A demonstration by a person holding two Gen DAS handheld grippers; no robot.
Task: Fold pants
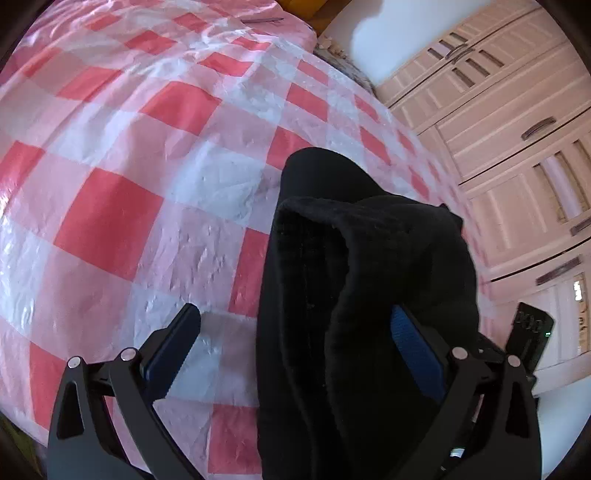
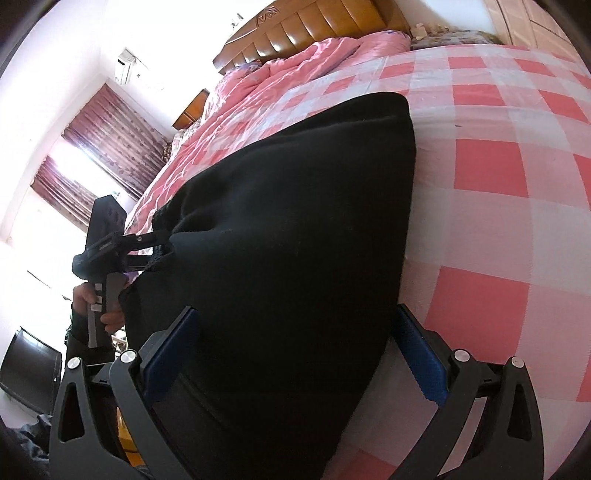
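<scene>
Roughly mid-fold, by my read:
Left gripper (image 1: 295, 343): fingers spread wide in its own view, with the black knitted fabric pants (image 1: 365, 295) draped between them and over the right blue pad. Right wrist view shows the left gripper (image 2: 159, 245) at a bunched corner of cloth, looking pinched. Views conflict, so grip state: cannot tell.
Right gripper (image 2: 295, 347): fingers wide apart, cloth filling the gap and touching the left pad. No visible clamp.
Pants: lifted, hanging in a broad sheet between both grippers above the bed, far edge resting on or just over the pink-and-white checked plastic sheet (image 2: 517, 192).
Farther back: pink quilt (image 2: 295, 70), wooden headboard (image 2: 314, 26), pale wardrobe doors (image 1: 517, 155).
Done: pants gathered, probably doubled once.
Left: lay down, fold again, flatten.
</scene>
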